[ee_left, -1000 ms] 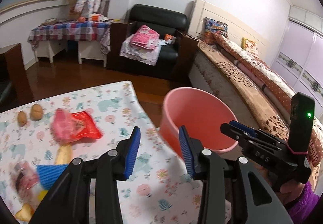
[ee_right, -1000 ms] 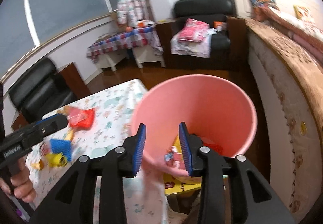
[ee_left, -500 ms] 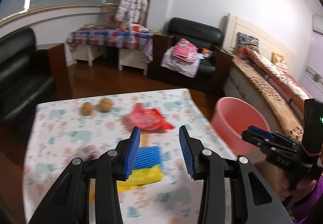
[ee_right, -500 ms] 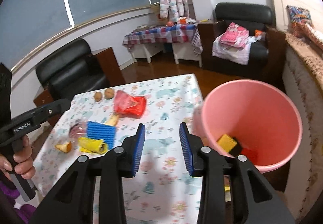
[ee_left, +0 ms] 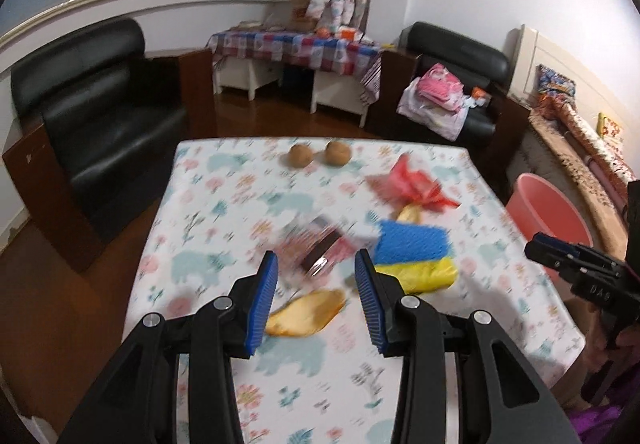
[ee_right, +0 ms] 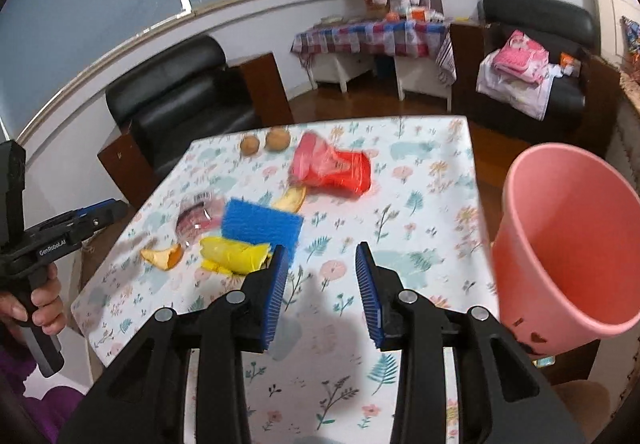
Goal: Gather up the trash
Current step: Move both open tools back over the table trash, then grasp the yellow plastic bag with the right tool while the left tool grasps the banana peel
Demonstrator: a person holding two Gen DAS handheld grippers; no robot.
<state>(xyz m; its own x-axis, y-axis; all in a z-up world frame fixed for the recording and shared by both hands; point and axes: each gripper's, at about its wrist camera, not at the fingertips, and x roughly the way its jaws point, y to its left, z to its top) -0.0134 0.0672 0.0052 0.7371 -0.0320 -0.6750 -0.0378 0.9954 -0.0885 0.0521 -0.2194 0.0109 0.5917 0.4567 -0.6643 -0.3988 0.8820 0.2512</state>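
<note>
Trash lies on the floral tablecloth (ee_left: 224, 203): a red wrapper (ee_left: 412, 185) (ee_right: 332, 167), a blue sponge (ee_left: 414, 240) (ee_right: 260, 224), a yellow wrapper (ee_left: 420, 274) (ee_right: 234, 256), a clear crumpled packet (ee_left: 320, 248) (ee_right: 196, 215), and peel pieces (ee_left: 306, 312) (ee_right: 162, 256). The pink bucket (ee_right: 568, 256) (ee_left: 544, 215) stands off the table's right edge. My left gripper (ee_left: 316, 300) is open and empty, above the near peel. My right gripper (ee_right: 320, 292) is open and empty, right of the yellow wrapper.
Two round brown nuts (ee_left: 320, 155) (ee_right: 264, 141) sit at the table's far edge. Black armchairs (ee_left: 100, 111) (ee_right: 540, 55) and a checked side table (ee_left: 296, 51) stand beyond. A bed (ee_left: 592, 147) runs along the right wall.
Both grippers have swung left, away from the pink bucket, toward the trash on the table. Both stay open and empty.
</note>
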